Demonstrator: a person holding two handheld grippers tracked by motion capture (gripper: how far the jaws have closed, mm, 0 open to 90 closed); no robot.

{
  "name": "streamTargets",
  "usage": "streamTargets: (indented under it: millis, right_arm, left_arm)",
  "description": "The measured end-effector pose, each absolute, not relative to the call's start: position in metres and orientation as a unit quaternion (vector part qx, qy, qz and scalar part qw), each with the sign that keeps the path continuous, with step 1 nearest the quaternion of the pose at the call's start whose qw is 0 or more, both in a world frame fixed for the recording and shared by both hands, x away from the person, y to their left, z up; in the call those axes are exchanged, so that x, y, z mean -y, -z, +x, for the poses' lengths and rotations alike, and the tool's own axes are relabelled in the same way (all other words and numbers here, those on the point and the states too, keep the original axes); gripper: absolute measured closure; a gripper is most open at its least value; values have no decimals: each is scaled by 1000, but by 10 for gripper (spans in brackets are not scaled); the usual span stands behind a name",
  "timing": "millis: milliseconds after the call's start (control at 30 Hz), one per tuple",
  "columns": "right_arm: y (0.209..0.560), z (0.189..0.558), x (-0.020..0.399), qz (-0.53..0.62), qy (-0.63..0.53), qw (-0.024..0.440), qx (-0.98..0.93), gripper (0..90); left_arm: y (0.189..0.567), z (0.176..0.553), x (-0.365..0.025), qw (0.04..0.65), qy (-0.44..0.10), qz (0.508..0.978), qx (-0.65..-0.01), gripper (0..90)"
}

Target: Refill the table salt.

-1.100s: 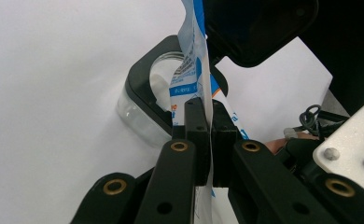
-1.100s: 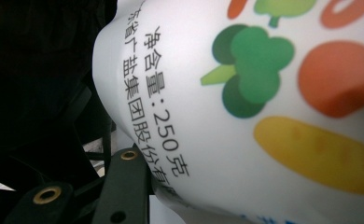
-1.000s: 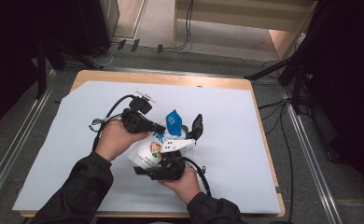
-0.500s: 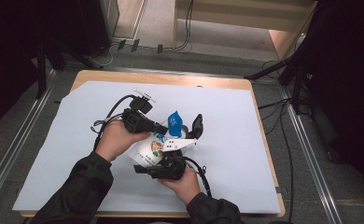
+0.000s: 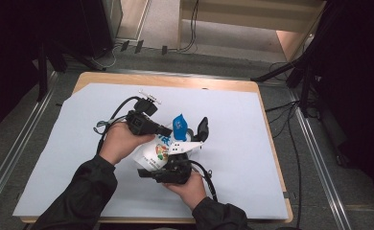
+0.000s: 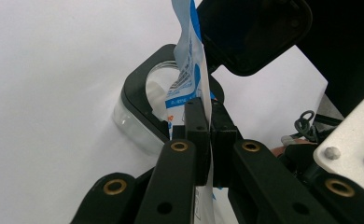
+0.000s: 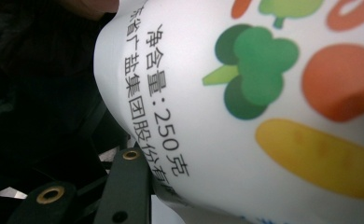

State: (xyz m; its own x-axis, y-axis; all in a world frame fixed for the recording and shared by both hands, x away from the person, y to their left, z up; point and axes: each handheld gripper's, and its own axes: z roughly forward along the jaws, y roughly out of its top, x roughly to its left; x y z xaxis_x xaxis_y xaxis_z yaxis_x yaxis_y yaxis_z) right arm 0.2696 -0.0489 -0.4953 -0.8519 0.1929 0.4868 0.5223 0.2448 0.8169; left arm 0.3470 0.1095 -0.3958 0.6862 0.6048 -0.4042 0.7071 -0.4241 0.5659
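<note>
A white pouch (image 5: 157,152) printed with vegetables (image 7: 259,70) and black lettering is held up between both hands over the table. My left gripper (image 5: 171,131) is shut on the pouch's blue-and-white top edge (image 6: 189,51), and the film is pinched flat between its pads (image 6: 196,135). My right gripper (image 5: 165,162) holds the pouch's body lower down. Its jaws have just been closing with the pouch between them, and one finger (image 7: 126,186) presses its side. Under the pouch's top stands a clear container with a black rim (image 6: 140,112), its black lid (image 6: 255,32) swung open.
A pale sheet (image 5: 252,158) covers the wooden table (image 5: 199,84), with bare room left and right of the hands. Cables trail from both grippers. Metal rails (image 5: 319,163) and dark stands flank the table, and loose cables lie on the floor behind it.
</note>
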Motion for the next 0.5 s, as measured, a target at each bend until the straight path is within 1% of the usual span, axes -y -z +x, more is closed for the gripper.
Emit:
streamTargets:
  millis: [133,233,267,333,500]
  right_arm:
    - [496,270,49,-234,560,135,783,637]
    - [496,270,48,-239,557,135,784,603]
    - [497,271,47,-240,555,134,785,603]
    - [497,271,47,-242,555,134,784,637]
    - [496,271,48,-241,562,134,780,647]
  left_arm:
    - [396,347,-106,364,64,844,-389,900]
    - [396,347,-106,366,60,842,-393,900]
    - [396,347,-106,366,59,842,-393,900]
    - [396,347,-106,364,59,842,-394,900]
    - [396,347,-107,371,62,840,-392,900]
